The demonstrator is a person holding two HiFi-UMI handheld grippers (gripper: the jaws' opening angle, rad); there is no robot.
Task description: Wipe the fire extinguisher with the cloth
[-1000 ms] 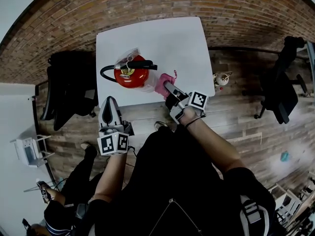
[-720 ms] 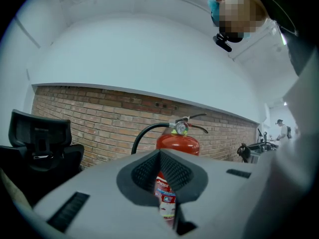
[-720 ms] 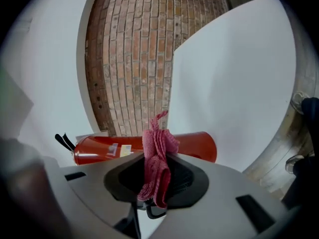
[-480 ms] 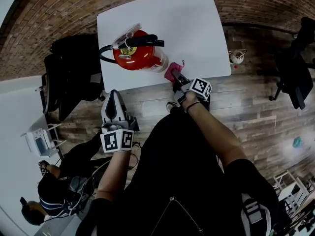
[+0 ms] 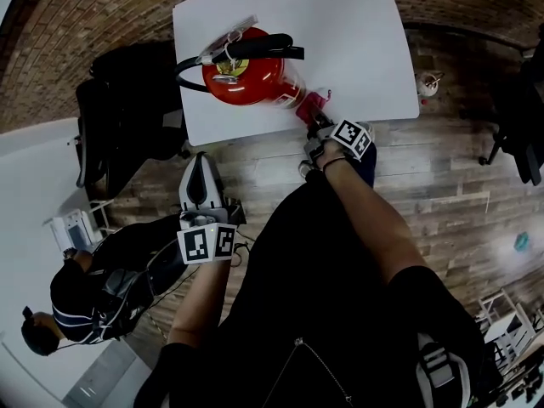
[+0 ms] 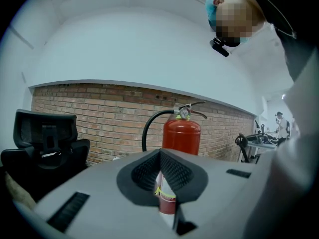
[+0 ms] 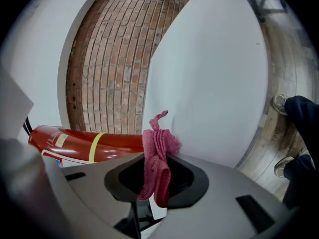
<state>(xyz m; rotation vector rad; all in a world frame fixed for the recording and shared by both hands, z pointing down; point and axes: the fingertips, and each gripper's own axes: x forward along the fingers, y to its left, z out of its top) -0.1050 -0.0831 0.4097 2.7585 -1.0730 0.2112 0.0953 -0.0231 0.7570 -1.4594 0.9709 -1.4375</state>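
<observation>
Pink cloth [image 7: 156, 156] clamped in right claw [image 5: 316, 126], perhaps touching extinguisher [image 5: 246, 82].

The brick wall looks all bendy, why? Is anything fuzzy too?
Right gripper view: the wide-angle lens bends the brick wall and leaves dark corners. Head view: the cloth beside the fire extinguisher looks a little smeared, likely from motion.

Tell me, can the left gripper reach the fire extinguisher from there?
Probably yes. The left gripper hangs just off the table edge, aimed at the fire extinguisher, with nothing between them; it only needs moving forward.
</observation>
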